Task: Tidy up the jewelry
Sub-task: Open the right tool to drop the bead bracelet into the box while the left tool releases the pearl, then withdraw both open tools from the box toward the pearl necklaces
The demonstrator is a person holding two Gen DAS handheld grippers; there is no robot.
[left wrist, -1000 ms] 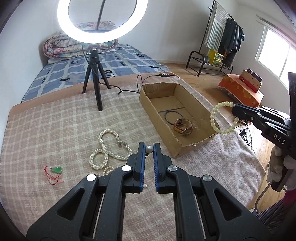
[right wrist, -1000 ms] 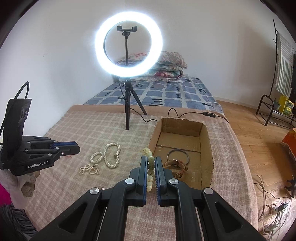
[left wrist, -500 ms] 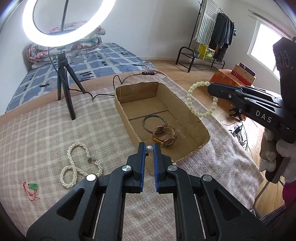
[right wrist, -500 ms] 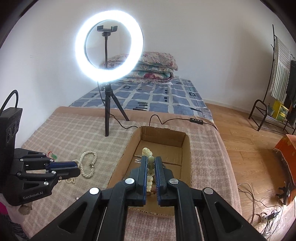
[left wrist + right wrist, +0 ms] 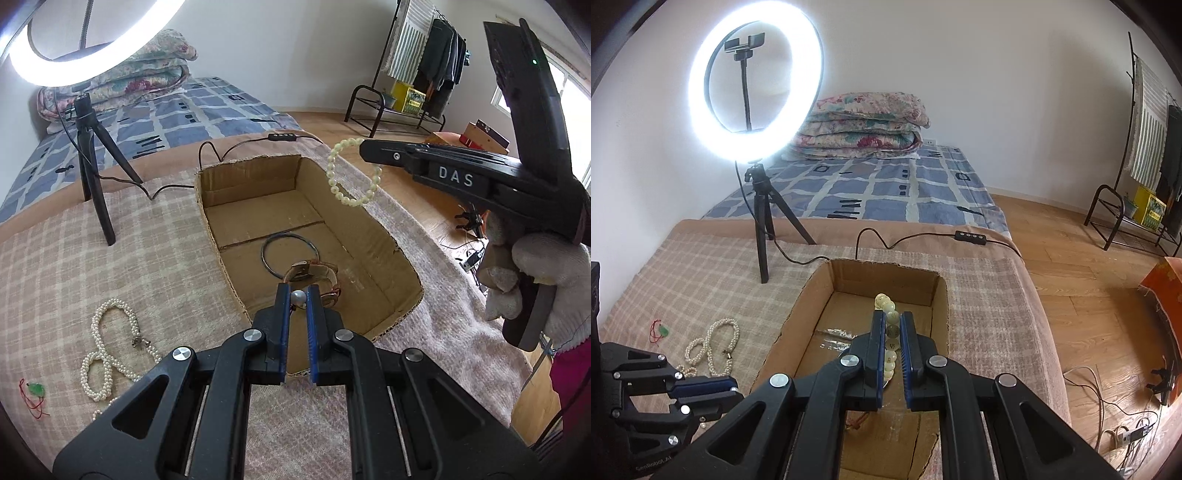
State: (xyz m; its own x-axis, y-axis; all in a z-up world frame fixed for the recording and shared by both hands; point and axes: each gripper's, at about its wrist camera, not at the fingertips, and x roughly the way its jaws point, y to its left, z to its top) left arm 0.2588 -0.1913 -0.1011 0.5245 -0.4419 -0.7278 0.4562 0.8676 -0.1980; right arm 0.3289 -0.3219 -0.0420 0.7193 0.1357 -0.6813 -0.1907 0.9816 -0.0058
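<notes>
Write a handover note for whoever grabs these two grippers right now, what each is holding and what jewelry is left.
Left gripper: shut on a small silver bead, near the front end of the cardboard box.
Right gripper: shut on the pale bead bracelet, held over the box.
Done: dark bangle and brown watch lie in the box.
Left: drop both held pieces in, then fetch the pearl necklace and the green pendant on red cord from the plaid blanket.
</notes>
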